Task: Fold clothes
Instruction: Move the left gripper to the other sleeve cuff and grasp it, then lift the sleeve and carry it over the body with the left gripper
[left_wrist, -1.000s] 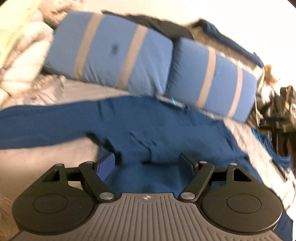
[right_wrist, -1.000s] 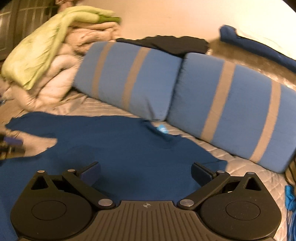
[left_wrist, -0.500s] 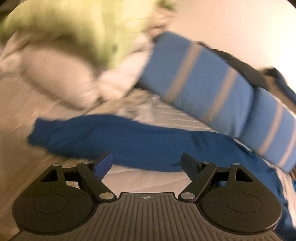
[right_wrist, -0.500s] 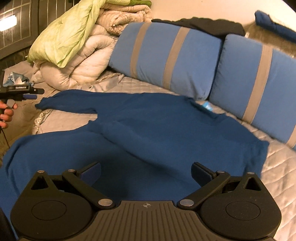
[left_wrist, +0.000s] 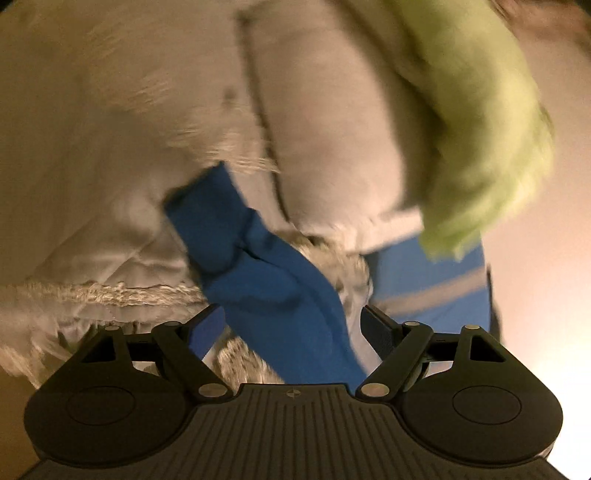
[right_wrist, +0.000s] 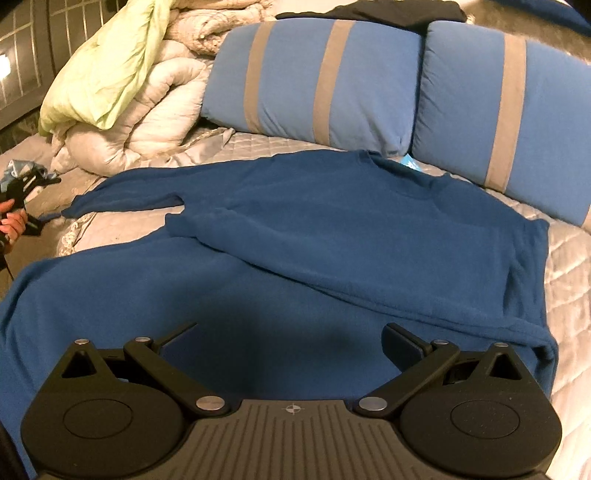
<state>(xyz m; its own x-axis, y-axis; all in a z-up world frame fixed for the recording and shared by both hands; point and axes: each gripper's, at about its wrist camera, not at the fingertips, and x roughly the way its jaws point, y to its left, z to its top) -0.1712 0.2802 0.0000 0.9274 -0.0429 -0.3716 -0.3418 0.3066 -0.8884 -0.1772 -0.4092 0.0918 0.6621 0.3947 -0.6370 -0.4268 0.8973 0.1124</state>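
A dark blue sweater (right_wrist: 332, 236) lies spread on the bed, with a fold ridge running across its body. Its long sleeve (right_wrist: 122, 192) stretches out to the left. In the blurred, rolled left wrist view, the end of that sleeve (left_wrist: 258, 277) runs between the fingers of my left gripper (left_wrist: 291, 326). That gripper is open and its pads are clear of the cloth. A hand (right_wrist: 13, 223) holds it at the far left of the right wrist view, by the cuff. My right gripper (right_wrist: 290, 334) hovers open over the sweater's lower body with nothing between its fingers.
Two blue pillows with grey stripes (right_wrist: 314, 81) (right_wrist: 498, 110) stand behind the sweater, with a black garment (right_wrist: 369, 11) on top. A white duvet pile (right_wrist: 155, 110) with a green blanket (right_wrist: 103, 70) sits at the back left. The quilted grey bedspread (right_wrist: 565, 266) shows at the right.
The left gripper has swung left from the sweater's body to the sleeve end and rolled over; the sleeve now lies between its jaws. The right gripper has sunk closer to the sweater.
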